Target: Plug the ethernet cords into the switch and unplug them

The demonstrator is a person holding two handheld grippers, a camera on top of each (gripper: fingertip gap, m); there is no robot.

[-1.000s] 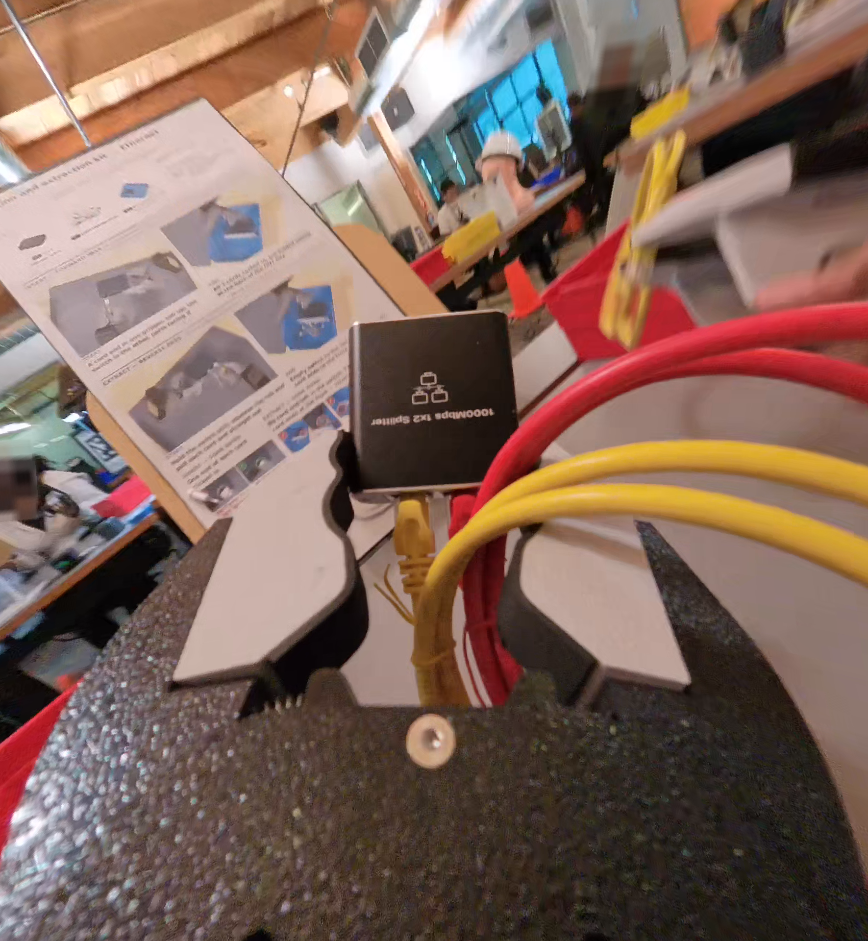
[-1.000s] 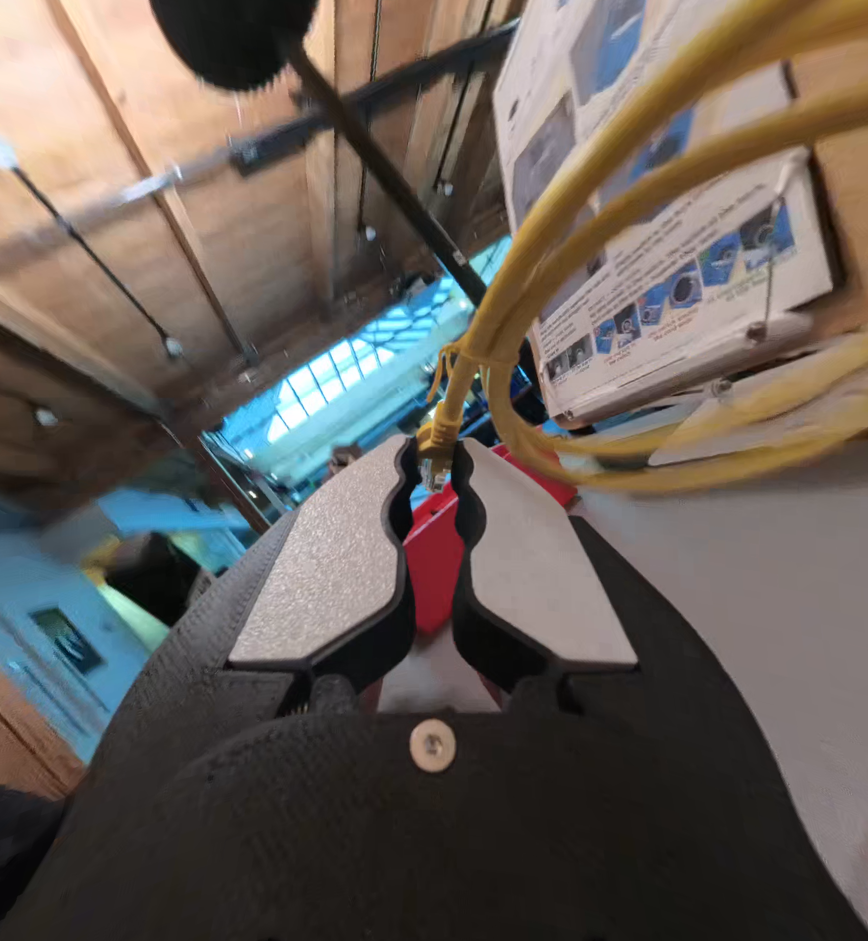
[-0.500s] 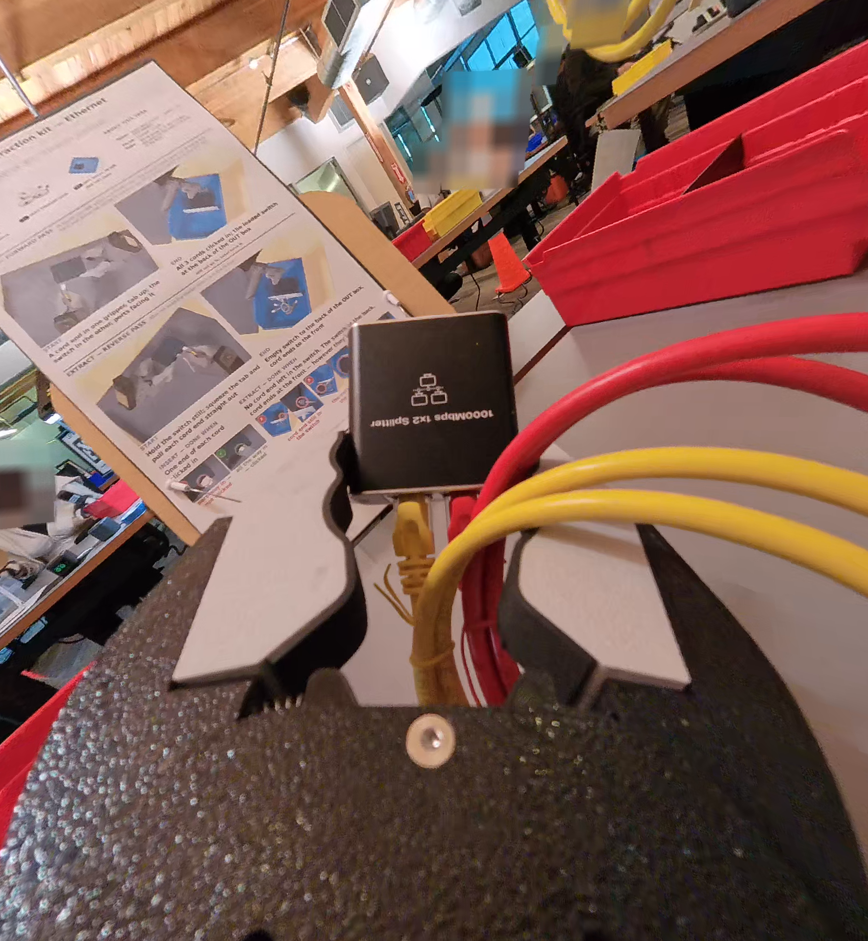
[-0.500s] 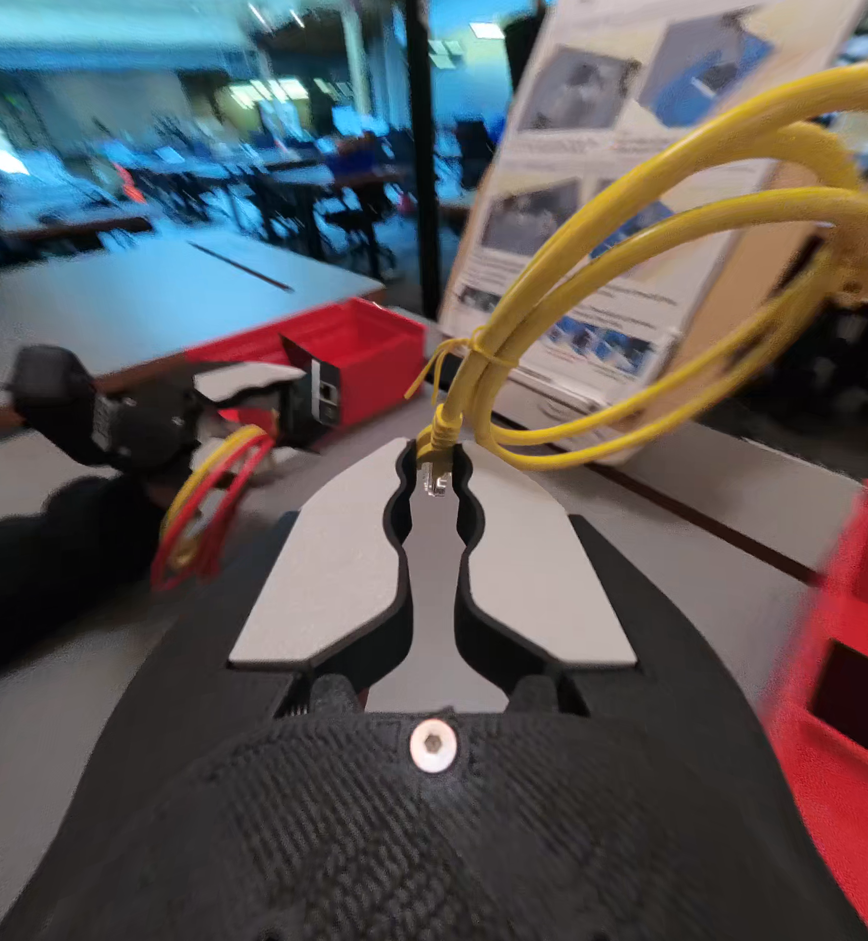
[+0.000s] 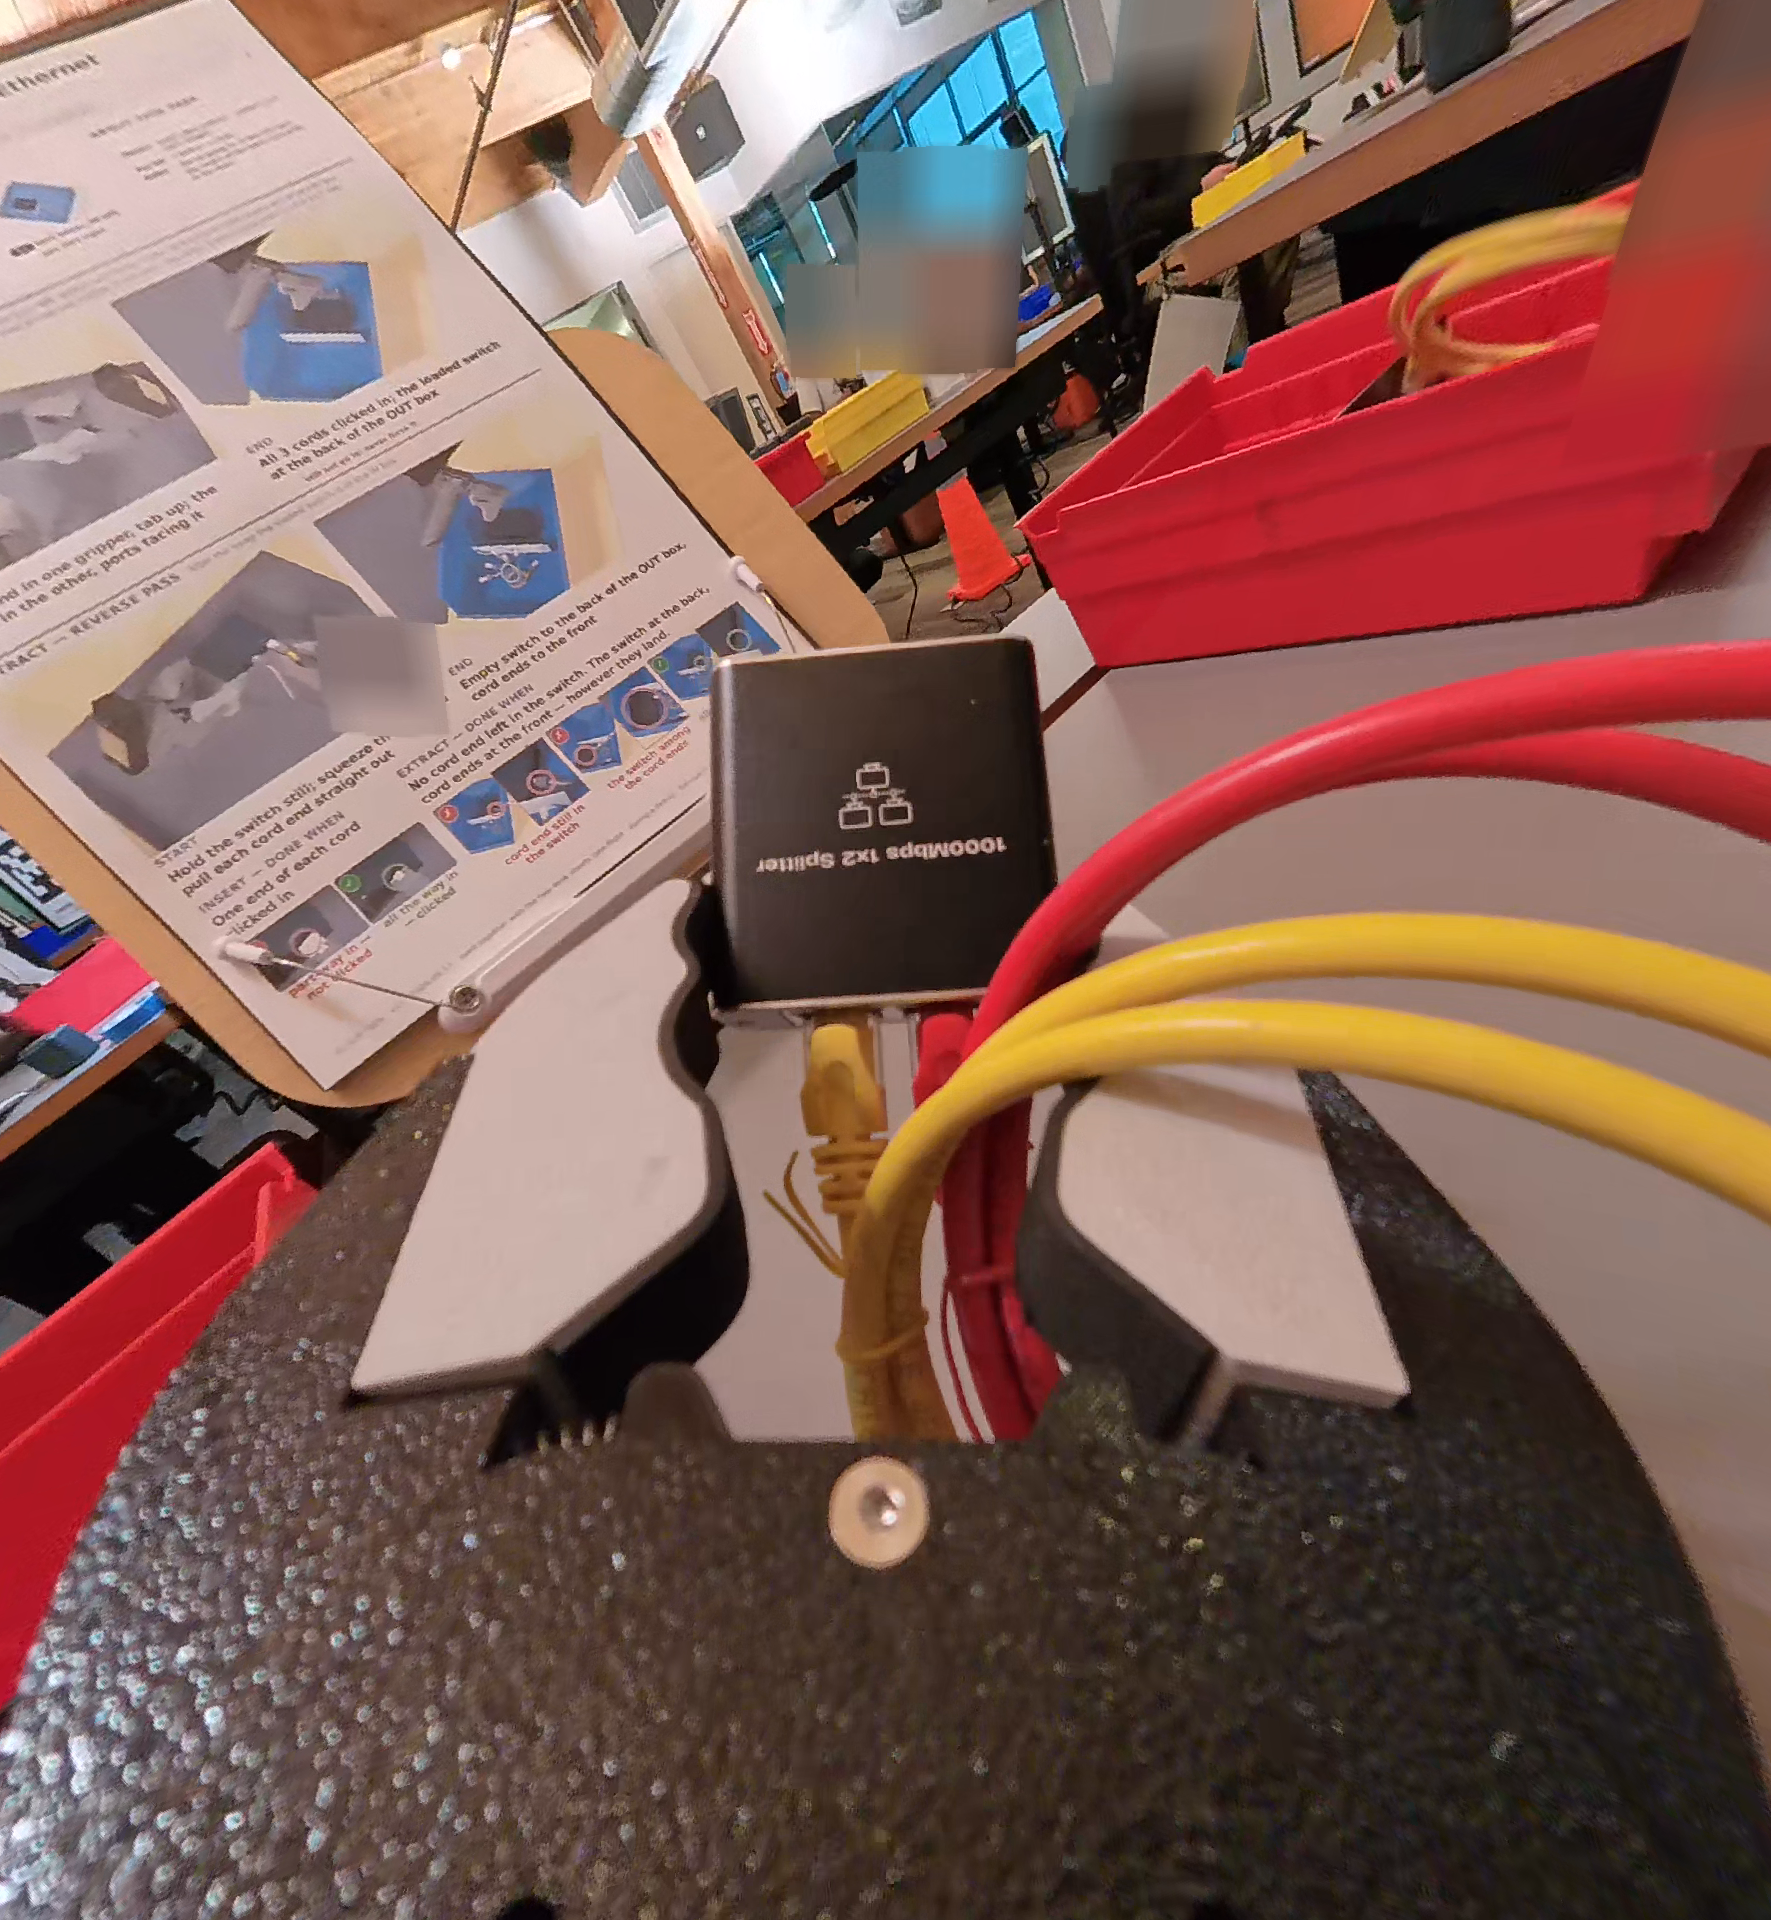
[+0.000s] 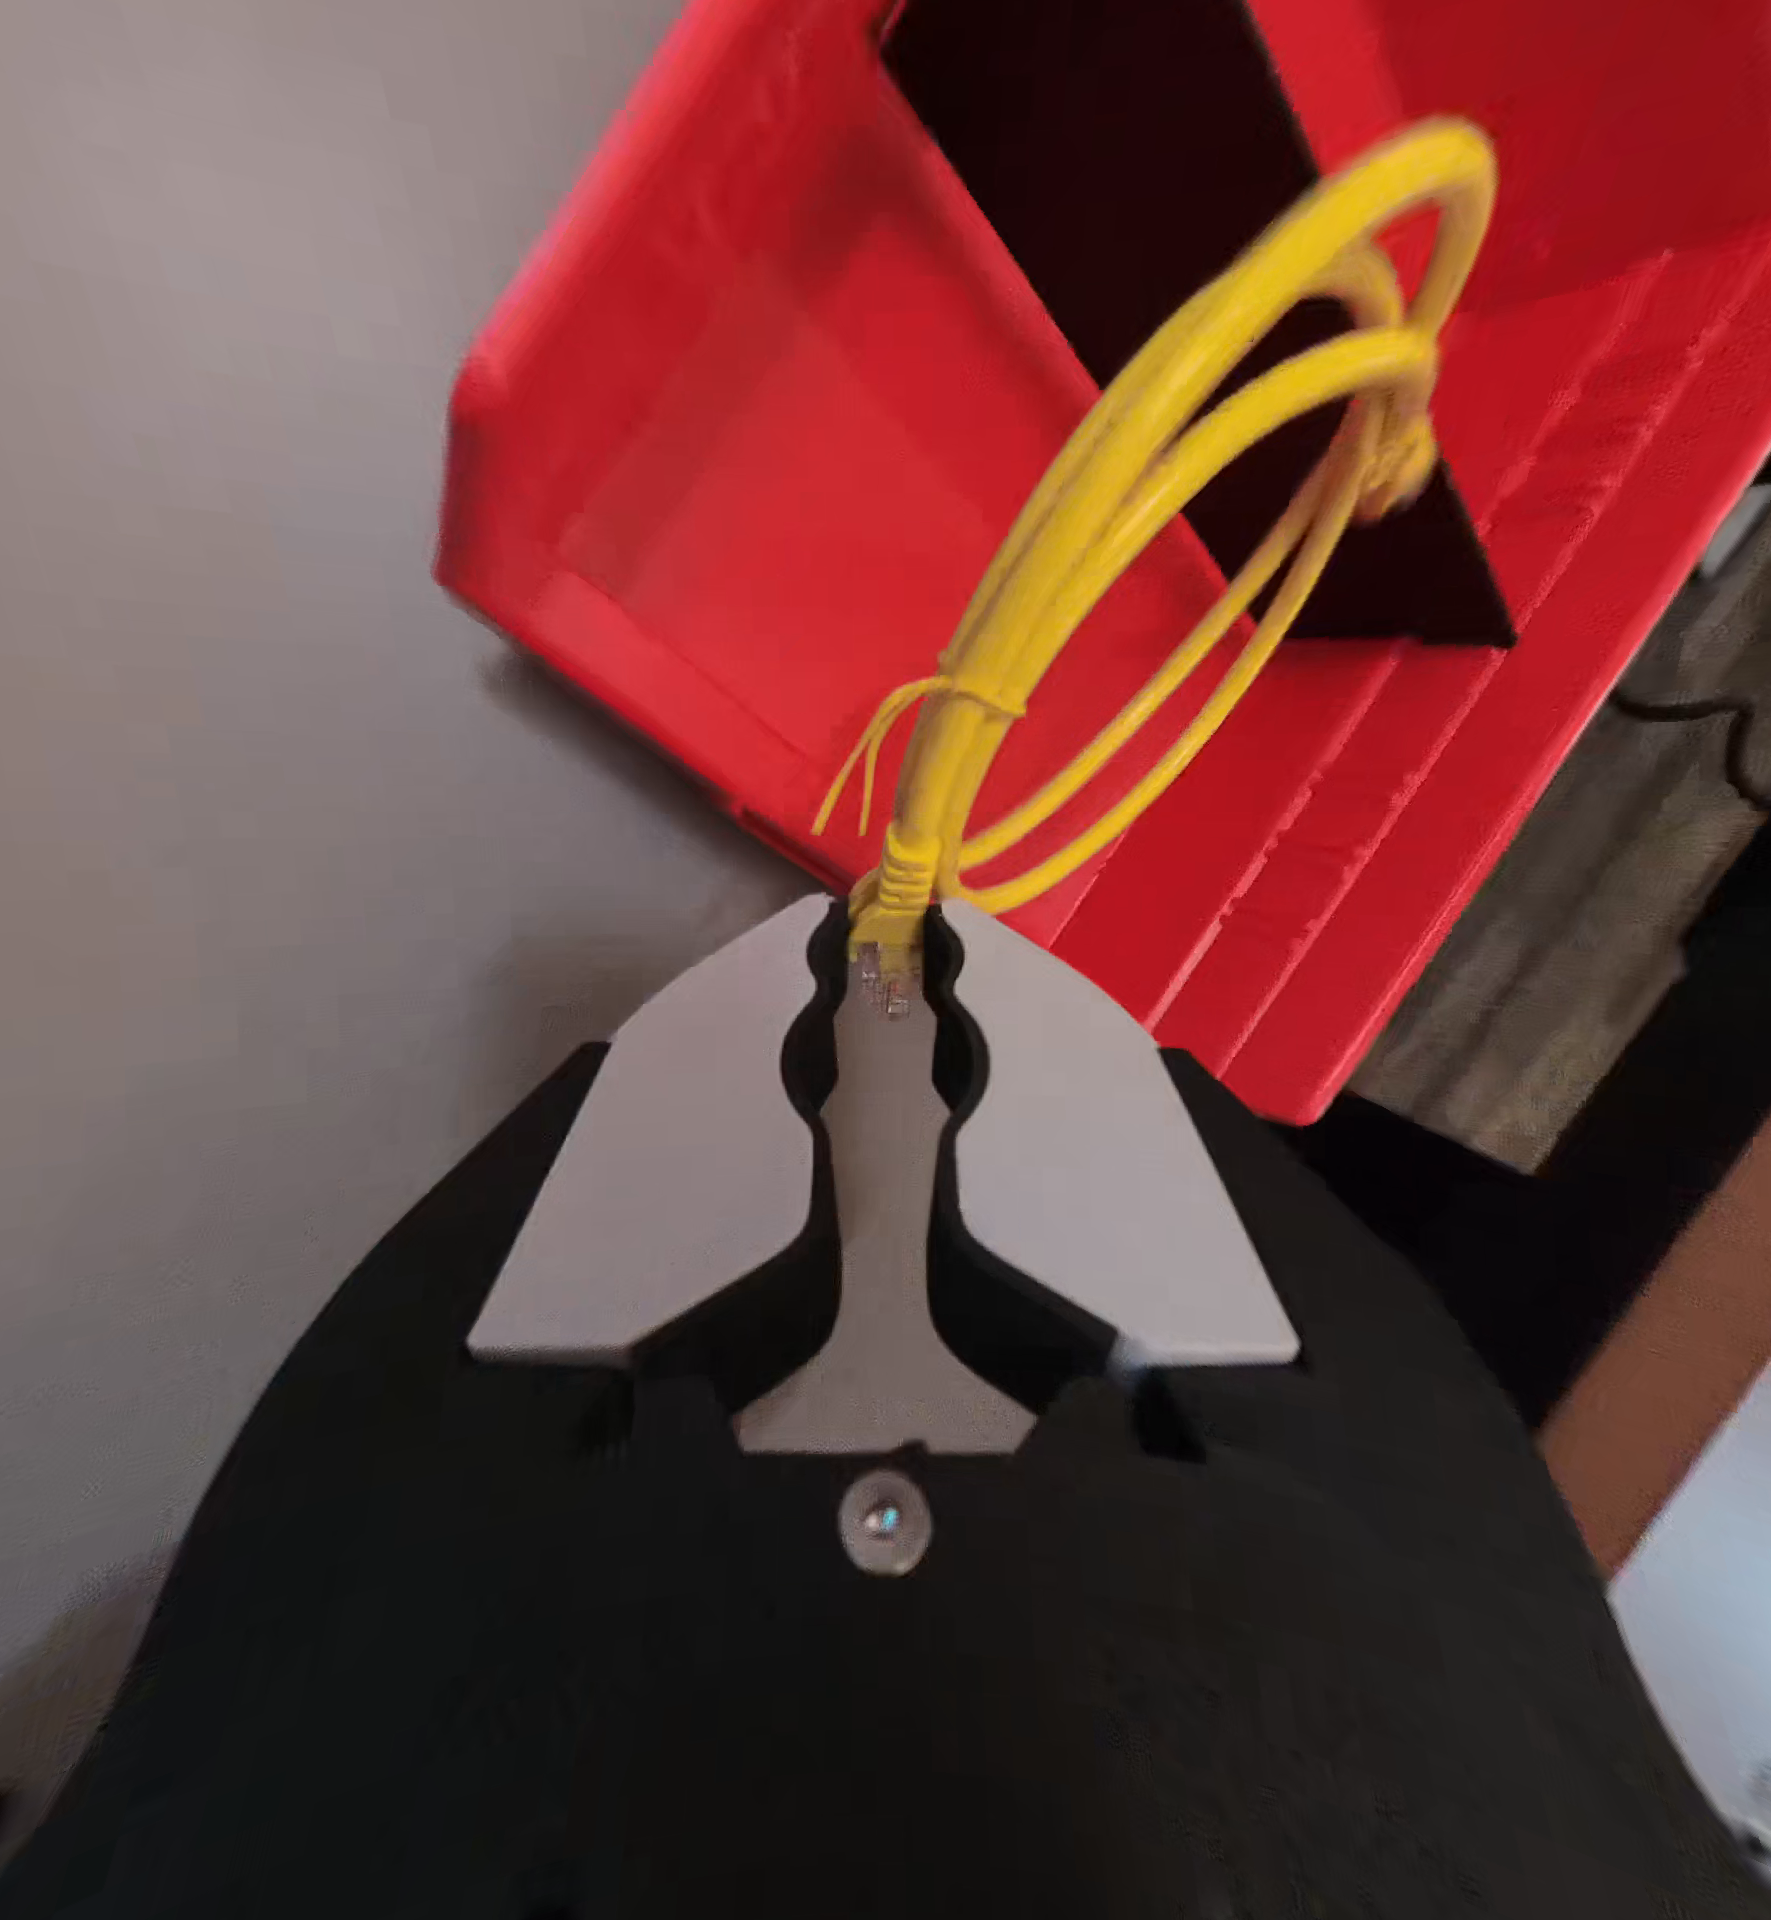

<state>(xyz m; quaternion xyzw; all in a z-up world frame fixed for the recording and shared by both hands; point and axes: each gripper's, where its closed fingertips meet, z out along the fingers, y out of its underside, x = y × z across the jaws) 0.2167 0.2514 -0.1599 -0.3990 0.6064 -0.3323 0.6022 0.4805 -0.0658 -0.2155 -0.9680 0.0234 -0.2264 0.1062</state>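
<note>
A grey table [image 5: 1483, 727] is carrying red bins [image 5: 1380, 499], and behind it a large instruction sheet [image 5: 237, 520] on a brown board is showing photo panels with printed captions. In the right wrist view another red bin [image 6: 756, 416] is sitting under a coiled yellow cord [image 6: 1151, 499].

The left gripper [image 5: 886, 935] is clamping the switch [image 5: 876, 831], a small black box with a metal rim, a white network icon and a line of white print on its top face, held above the table. A yellow plug [image 5: 839, 1081] and a red plug [image 5: 938, 1049] are sitting in its near ports, and a red cord [image 5: 1380, 727] and a yellow looped cord [image 5: 1380, 997] are arching off to the right.

The right gripper [image 6: 886, 935] is pinching the clear-tipped plug [image 6: 886, 935] of the coiled yellow cord, whose loops, bound with a thin yellow tie [image 6: 974, 696], are hanging over the bin.
</note>
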